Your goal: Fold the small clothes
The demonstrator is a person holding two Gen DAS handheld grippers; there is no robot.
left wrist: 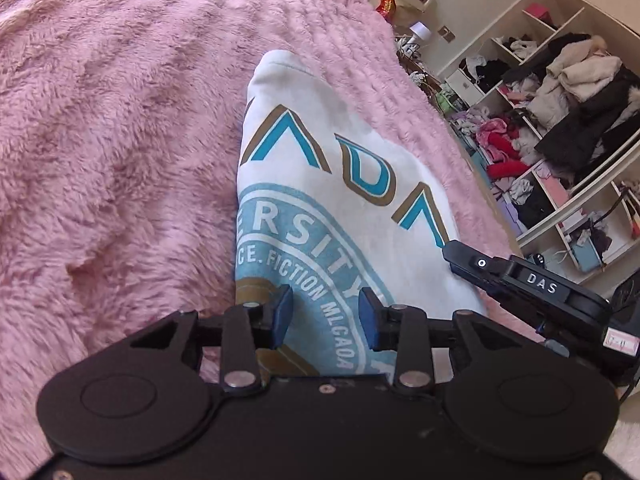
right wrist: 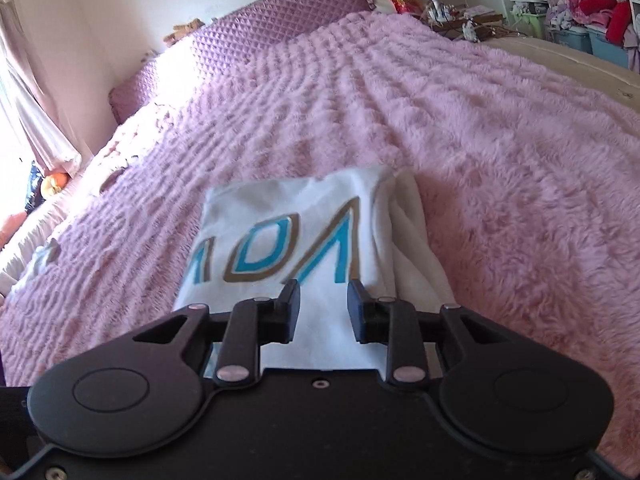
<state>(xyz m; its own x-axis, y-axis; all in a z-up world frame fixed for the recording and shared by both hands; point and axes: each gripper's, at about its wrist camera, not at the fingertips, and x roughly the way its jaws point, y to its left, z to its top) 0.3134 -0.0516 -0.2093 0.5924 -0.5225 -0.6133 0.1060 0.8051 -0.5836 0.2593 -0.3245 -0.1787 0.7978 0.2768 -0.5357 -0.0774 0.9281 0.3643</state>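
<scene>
White shirt (left wrist: 360, 200) – teal-and-tan lettering, fluffy pink blanket (left wrist: 120, 140), quilted mauve headboard (right wrist: 280, 24)

A white T-shirt (left wrist: 340, 184) printed with large teal letters edged in gold above a pale blue round seal lies folded into a narrow, layered bundle on the fluffy pink bedspread (left wrist: 120, 140), near the bed's side edge, its stacked folds showing along one long side.
</scene>
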